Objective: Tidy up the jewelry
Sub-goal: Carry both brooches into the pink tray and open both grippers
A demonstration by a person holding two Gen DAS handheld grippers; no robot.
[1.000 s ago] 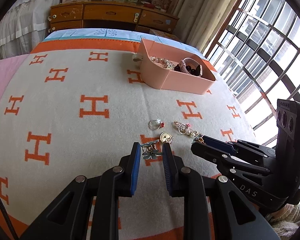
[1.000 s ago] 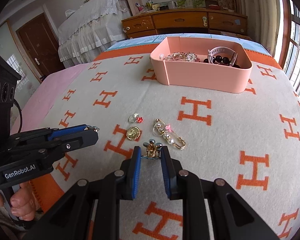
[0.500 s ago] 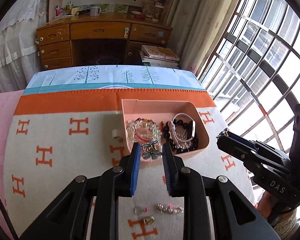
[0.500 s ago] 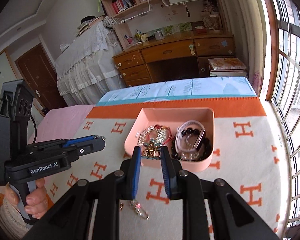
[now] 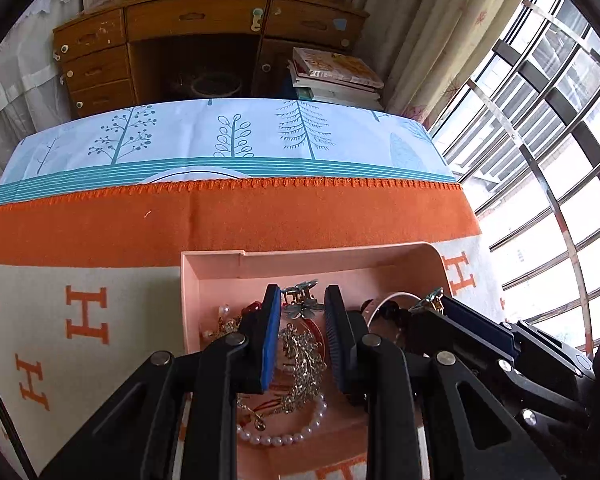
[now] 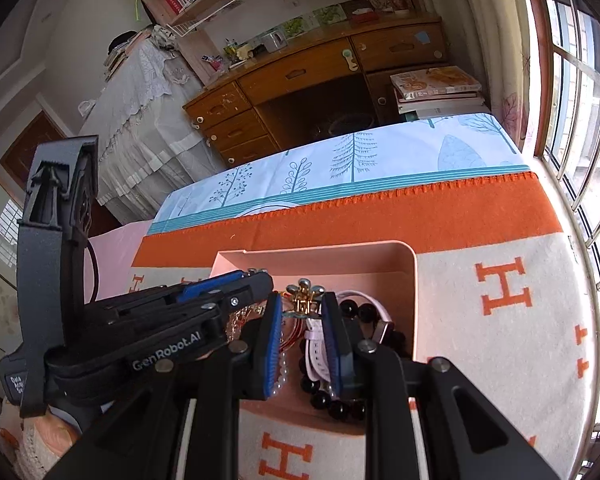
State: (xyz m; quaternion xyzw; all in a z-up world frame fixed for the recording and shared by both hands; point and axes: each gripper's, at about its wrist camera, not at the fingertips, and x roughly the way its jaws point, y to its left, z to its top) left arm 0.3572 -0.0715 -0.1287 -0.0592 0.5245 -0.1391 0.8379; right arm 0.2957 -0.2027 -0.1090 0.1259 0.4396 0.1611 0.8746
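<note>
The pink jewelry box (image 5: 380,258) sits on the bed blanket, also in the right wrist view (image 6: 410,280). My left gripper (image 5: 302,300) is shut on a grey flower hair clip (image 5: 304,305) and holds it over the box's left half, above a gold brooch (image 5: 304,360) and a pearl bracelet (image 5: 288,436). My right gripper (image 6: 302,302) is shut on a gold hair clip (image 6: 302,296) and holds it over the box's right half, above a pink watch (image 6: 314,344) and black bead bracelet (image 6: 340,404). The two grippers are side by side.
The cream blanket with orange H marks (image 6: 504,292) has an orange border (image 5: 220,220); a light blue tree-print sheet (image 5: 228,136) lies beyond it. A wooden desk (image 5: 196,20) and stacked books (image 5: 336,76) stand past the bed. Barred windows (image 5: 540,120) are at the right.
Both grippers have lifted their clips off the blanket and carried them forward to above the pink box, then lowered closer over its contents.
</note>
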